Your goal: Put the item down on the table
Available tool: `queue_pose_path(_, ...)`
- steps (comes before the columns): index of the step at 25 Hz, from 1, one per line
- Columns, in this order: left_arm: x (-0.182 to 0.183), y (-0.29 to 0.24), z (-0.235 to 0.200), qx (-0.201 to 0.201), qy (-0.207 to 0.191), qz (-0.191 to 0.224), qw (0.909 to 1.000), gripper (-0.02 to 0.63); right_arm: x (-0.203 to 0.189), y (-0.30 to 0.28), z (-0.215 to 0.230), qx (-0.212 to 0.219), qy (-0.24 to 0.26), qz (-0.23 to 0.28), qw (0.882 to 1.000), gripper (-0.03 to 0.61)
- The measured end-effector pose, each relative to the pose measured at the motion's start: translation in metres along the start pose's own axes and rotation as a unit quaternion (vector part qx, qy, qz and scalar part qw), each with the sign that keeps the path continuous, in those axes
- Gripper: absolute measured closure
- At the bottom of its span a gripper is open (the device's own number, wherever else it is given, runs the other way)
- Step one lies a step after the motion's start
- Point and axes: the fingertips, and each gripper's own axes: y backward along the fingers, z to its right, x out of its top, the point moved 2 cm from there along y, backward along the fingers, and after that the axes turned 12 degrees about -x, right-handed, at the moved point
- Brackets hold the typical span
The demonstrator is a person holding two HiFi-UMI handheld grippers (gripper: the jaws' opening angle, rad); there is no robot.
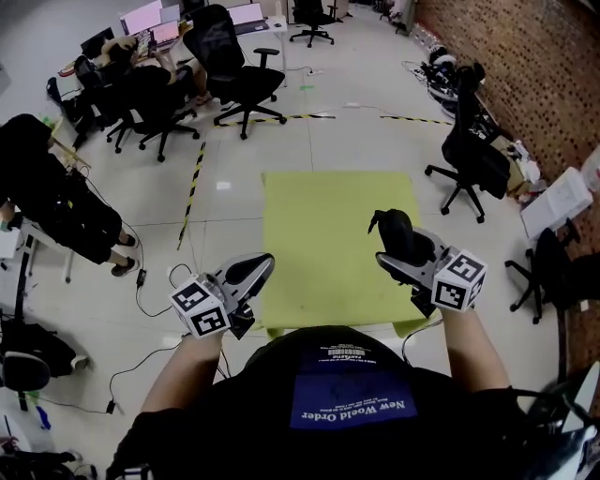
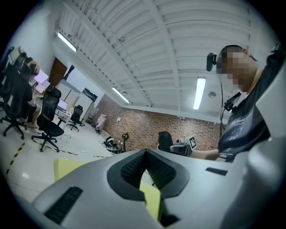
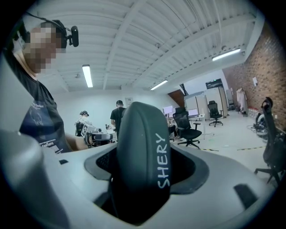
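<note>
A dark, rounded case (image 1: 390, 225) with white lettering (image 3: 163, 161) stands upright between the jaws of my right gripper (image 1: 398, 246), which is shut on it. That gripper hangs over the near right part of the yellow-green table (image 1: 319, 216). My left gripper (image 1: 265, 263) is at the table's near left corner, its jaws shut with nothing in them; the ribbed pads (image 2: 134, 167) meet at the tip. In the left gripper view the case (image 2: 165, 139) shows across the table. The left gripper (image 3: 91, 133) appears small in the right gripper view.
Black office chairs stand beyond the table (image 1: 234, 66) and to its right (image 1: 469, 150). A person (image 1: 47, 192) sits at the left, others at desks with screens (image 1: 150, 19) at the back. Yellow-black tape (image 1: 192, 187) and cables (image 1: 150, 281) lie on the floor.
</note>
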Motion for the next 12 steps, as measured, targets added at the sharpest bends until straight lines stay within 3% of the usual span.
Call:
queue_pose_path(6, -0.001, -0.030, -0.001, 0.038, -0.004, 0.011, 0.9992, 0.611, 0.015, -0.002, 0.038, 0.039, 0.019, 0.009, 0.999, 0.256)
queue_pose_path(12, -0.014, -0.068, -0.010, 0.072, 0.020, 0.014, 0.9971, 0.611, 0.028, -0.003, 0.097, 0.042, 0.035, -0.001, 0.998, 0.258)
